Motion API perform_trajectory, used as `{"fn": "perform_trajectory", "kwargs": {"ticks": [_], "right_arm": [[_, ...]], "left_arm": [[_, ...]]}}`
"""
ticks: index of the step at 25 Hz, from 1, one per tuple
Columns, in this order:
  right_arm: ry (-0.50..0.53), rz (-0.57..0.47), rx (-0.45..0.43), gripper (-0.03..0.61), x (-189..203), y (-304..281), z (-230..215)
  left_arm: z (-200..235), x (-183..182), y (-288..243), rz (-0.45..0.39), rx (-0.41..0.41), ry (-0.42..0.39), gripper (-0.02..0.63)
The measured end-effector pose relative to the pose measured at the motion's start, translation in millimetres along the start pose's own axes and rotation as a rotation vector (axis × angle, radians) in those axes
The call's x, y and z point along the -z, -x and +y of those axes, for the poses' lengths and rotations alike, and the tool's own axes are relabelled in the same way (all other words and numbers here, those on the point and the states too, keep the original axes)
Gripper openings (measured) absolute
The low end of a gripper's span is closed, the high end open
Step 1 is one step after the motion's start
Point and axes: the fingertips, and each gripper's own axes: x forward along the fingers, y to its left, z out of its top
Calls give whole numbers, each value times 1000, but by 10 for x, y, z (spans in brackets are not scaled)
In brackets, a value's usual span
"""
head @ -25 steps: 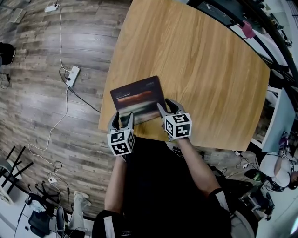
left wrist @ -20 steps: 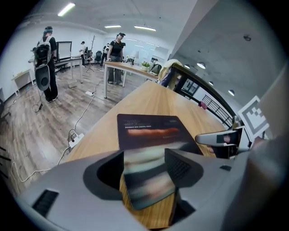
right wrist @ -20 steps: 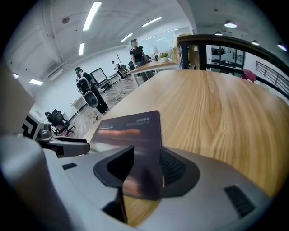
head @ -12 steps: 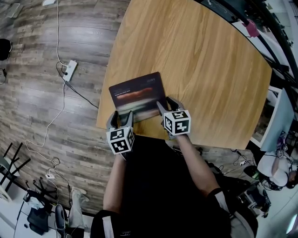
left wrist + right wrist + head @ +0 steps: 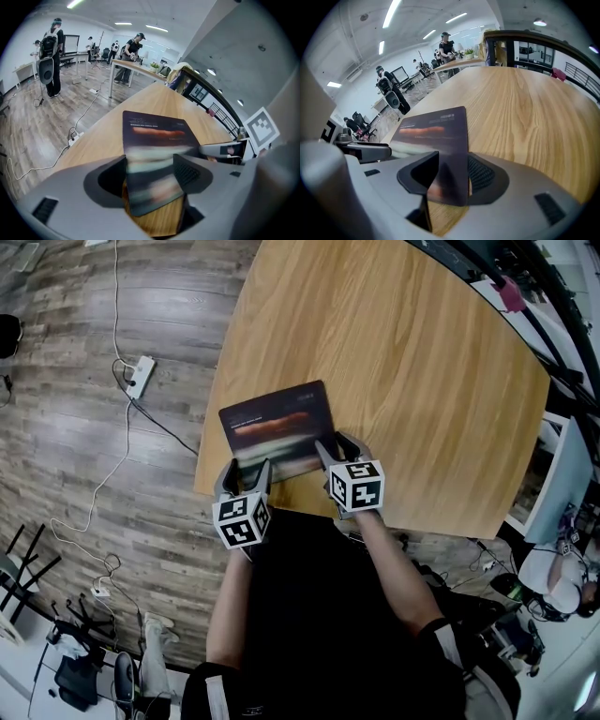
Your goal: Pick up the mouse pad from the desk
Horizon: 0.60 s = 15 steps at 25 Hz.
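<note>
The mouse pad (image 5: 278, 432) lies flat by the surface's (image 5: 403, 381) near edge, long axis spanning left claw (image 5: 247, 471) to right claw (image 5: 335, 444), a near corner inside each one's just-opened, unclamped jaws.

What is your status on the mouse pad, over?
Left gripper and right gripper open, jaws just opening, near edge of mouse pad between them. Pad lies on desk, not lifted. Nothing in the way.
</note>
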Motion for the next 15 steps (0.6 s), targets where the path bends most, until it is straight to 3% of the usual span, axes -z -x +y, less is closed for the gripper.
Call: {"fn": "perform_trajectory", "kwargs": {"ticks": [15], "right_arm": [[86, 50, -150, 186, 159, -131, 688]], "left_arm": [[-27, 39, 8, 15, 27, -21, 307]]}}
